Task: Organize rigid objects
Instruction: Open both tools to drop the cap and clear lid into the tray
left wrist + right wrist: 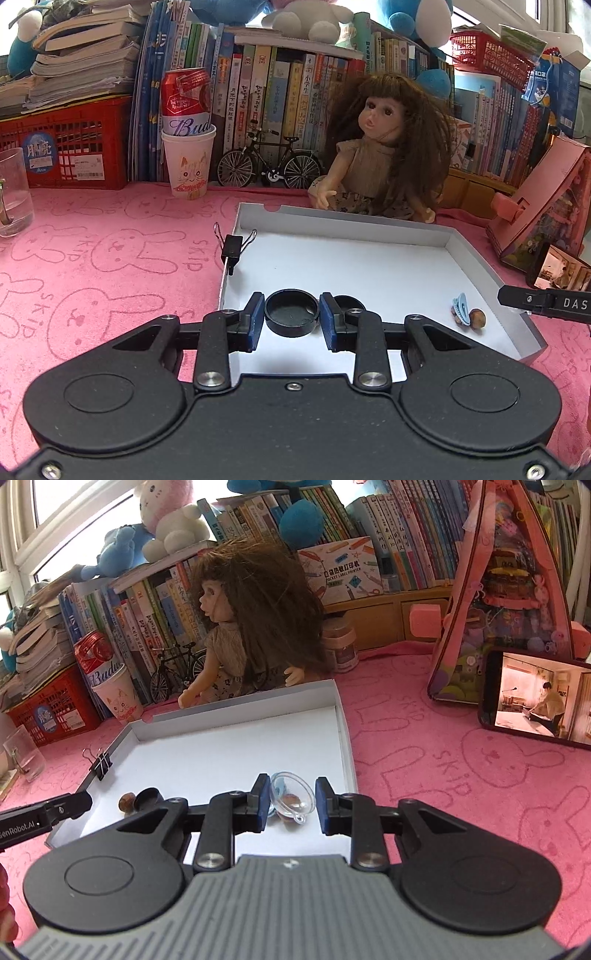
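Across the lower half of both wrist views lies a shallow white tray on a pink rabbit-print cloth, and that is where we are sorting the small hard items. At lower centre of the left wrist view our left gripper has its blue pads narrowly parted with a round black cap between them; the pads look to be touching its sides, so we judge it held over the tray floor. At lower centre of the right wrist view our right gripper is set about as narrow around a clear plastic half-dome, through which blue and brown pieces show. Its left pad meets the dome's rim, but a sliver of gap shows at the right pad, so we cannot tell for certain that it is gripped.

Already inside the tray, toward the right of the left view, sit a pale blue hair clip and a brown nut-like piece, touching each other. A black binder clip is clamped on the tray's left wall.

We judge the task well under way: several pieces are gathered in the tray, and the two in our jaws are over it but not yet set down. Left outside are bigger things along the upper part of the frame: a doll, a miniature bicycle and a beer can in a paper cup. Whether those belong in the tray we cannot say.
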A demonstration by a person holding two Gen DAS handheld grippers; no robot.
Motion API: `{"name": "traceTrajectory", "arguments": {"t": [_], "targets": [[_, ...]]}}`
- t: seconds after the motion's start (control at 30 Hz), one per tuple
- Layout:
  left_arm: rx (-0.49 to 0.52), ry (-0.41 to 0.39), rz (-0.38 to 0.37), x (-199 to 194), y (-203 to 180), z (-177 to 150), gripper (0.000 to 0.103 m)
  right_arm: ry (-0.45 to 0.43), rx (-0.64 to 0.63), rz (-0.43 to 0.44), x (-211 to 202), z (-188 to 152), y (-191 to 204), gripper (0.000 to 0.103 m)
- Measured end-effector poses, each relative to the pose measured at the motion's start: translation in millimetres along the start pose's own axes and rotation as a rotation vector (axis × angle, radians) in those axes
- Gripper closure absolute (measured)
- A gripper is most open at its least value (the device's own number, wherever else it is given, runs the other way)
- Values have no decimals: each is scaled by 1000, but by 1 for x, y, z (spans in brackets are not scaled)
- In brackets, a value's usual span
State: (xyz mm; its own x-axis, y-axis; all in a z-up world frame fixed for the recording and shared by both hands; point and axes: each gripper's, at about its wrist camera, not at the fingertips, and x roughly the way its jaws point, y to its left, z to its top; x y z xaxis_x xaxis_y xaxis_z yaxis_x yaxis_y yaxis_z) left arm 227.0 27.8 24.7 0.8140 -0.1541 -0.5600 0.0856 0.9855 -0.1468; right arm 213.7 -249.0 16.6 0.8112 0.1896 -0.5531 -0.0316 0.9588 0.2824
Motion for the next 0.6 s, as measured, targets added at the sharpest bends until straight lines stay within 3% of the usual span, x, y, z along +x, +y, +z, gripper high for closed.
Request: {"name": "traceTrajectory", "arguments": {"t": [0.33, 0.6], "targets": [[4, 47, 11, 27, -2, 1, 73, 62, 29, -31, 24, 6, -2, 71], [22, 54, 24, 38, -8, -2, 73, 64, 36, -67, 37, 6, -1, 71]]}}
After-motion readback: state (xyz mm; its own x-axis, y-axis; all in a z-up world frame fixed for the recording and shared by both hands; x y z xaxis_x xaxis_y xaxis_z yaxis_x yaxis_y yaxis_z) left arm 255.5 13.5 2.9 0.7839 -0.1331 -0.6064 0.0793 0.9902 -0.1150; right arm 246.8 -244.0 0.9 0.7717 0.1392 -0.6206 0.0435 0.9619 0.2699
